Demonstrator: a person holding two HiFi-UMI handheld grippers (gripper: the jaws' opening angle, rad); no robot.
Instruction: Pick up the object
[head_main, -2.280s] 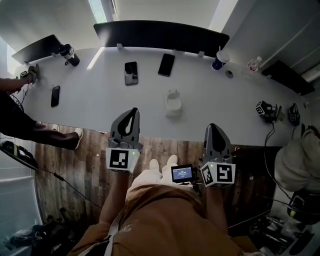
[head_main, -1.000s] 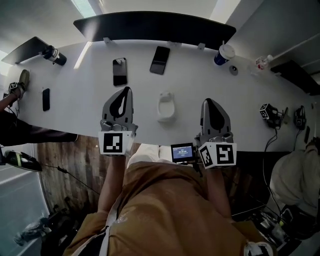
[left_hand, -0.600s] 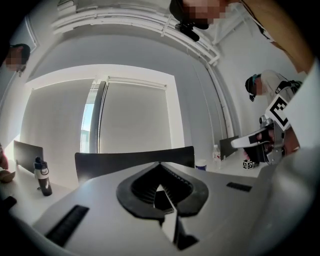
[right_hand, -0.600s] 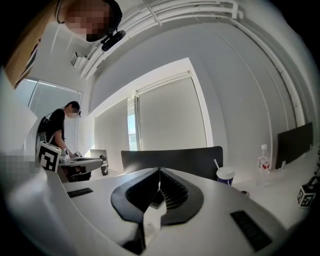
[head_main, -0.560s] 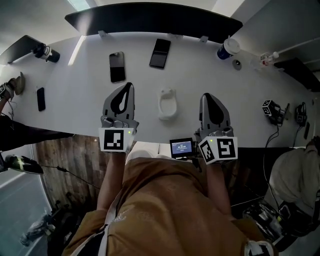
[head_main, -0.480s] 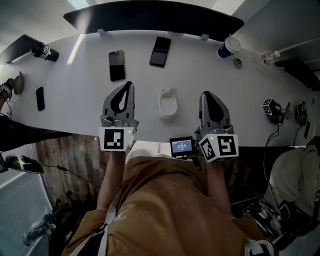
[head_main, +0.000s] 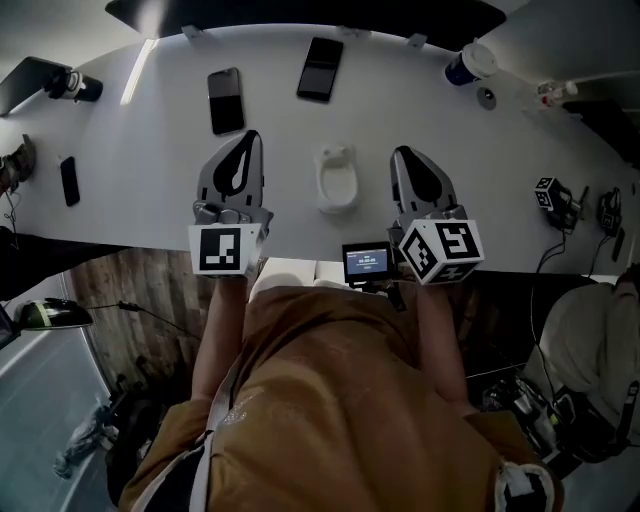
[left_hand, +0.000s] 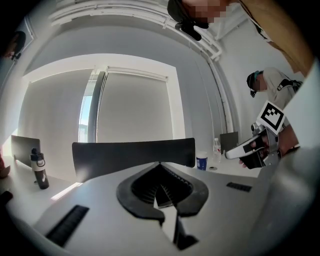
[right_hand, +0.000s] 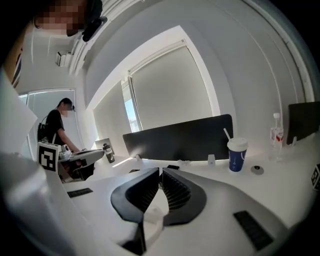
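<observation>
The small white cup-shaped object sits on the white counter, between the two grippers and touching neither. The left gripper is just to its left and the right gripper just to its right. Both grippers' jaws are closed tip to tip, holding nothing.

Tan trousers, apparently; grey hand-held grippers

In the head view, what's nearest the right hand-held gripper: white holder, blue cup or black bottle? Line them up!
1. White holder, just left of the right hand-held gripper.
2. Blue cup, farther back on the right.
3. Black bottle, far left corner.
</observation>
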